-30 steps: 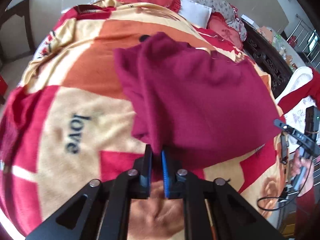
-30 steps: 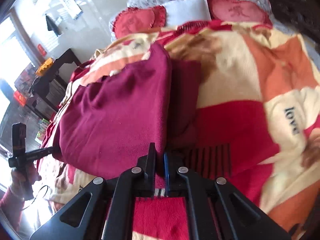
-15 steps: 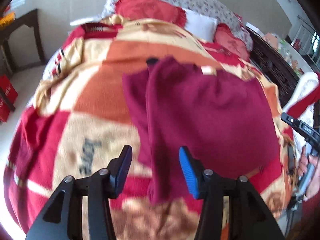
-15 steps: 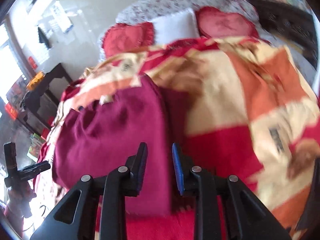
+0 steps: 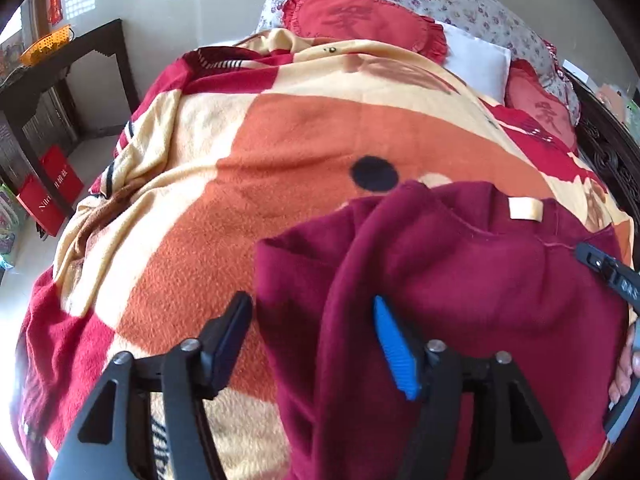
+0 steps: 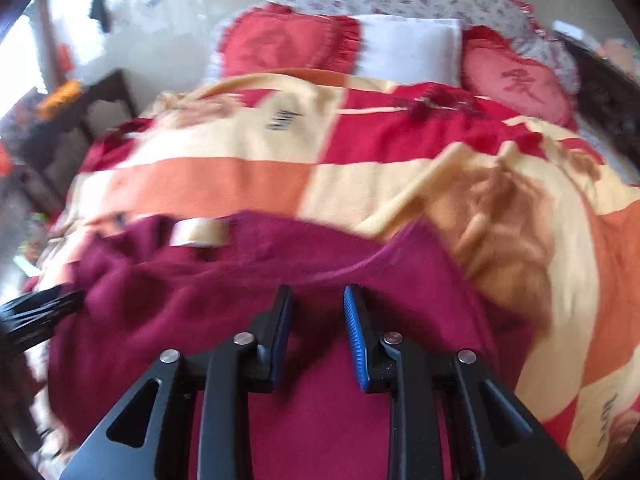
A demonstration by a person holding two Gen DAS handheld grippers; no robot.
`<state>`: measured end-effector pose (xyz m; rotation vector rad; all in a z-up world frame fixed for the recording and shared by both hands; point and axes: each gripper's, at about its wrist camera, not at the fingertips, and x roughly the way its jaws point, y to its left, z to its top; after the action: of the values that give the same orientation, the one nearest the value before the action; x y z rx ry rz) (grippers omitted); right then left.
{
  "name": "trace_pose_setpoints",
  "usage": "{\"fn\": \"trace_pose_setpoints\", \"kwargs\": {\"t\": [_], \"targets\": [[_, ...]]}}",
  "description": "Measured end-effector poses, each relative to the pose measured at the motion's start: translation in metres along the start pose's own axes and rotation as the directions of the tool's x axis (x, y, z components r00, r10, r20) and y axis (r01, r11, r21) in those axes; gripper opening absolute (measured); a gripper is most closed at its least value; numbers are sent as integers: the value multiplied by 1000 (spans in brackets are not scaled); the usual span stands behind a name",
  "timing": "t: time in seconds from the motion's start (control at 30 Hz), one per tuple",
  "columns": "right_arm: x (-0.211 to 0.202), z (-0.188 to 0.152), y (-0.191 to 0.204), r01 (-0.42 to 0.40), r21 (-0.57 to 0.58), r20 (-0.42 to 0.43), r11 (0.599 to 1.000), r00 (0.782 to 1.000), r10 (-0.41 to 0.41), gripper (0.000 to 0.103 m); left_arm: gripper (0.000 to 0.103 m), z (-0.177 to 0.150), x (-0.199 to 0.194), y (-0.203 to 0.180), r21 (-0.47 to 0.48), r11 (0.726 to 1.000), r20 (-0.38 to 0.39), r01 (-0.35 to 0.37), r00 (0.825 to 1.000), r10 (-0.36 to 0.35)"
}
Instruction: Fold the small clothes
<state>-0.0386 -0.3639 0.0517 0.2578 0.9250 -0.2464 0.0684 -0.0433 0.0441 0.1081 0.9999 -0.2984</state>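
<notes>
Bed covered by a red, orange and cream patchwork blanket (image 5: 288, 152), bunched along its left edge. Head end of bed: two red heart-shaped cushions (image 5: 360, 24) with a white pillow (image 5: 476, 60) between them, floral bedding behind. Dark wooden side table (image 5: 60, 64) stands off the bed's left side, orange basket on top.

Maroon sweater (image 5: 460, 288) lies on the blanket near the foot edge, one side folded over, cream neck label (image 5: 525, 209) facing up, collar toward the head end.

Left tongs (image 5: 314, 344) spread wide, empty, just above the sweater's folded edge. Right tongs (image 6: 318, 328) also spread, narrower gap, nothing pinched, hovering over the sweater's body; that view is motion-blurred.
</notes>
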Motion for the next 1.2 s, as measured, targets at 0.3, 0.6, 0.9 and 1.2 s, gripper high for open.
{"fn": "trace_pose_setpoints", "kwargs": {"t": [0.3,0.6,0.9,1.2], "targets": [[-28,-1,14,-105,43,55,993,993,103,3,70,-6,-5,3,-9,1000,6,9,1000,-9],[-7,-5,114,-268,-154,-36,951,963,266,3,70,-7,-10,6,-18,1000,2,19,1000,-19],[43,13,133,-234,-82,-87,969,970,227,3,70,-8,-13,9,-38,999,-5,30,1000,-31],[-4,27,147,-364,-106,-56,926,931,360,11,69,-23,-39,18,-63,996,2,70,998,-70]]}}
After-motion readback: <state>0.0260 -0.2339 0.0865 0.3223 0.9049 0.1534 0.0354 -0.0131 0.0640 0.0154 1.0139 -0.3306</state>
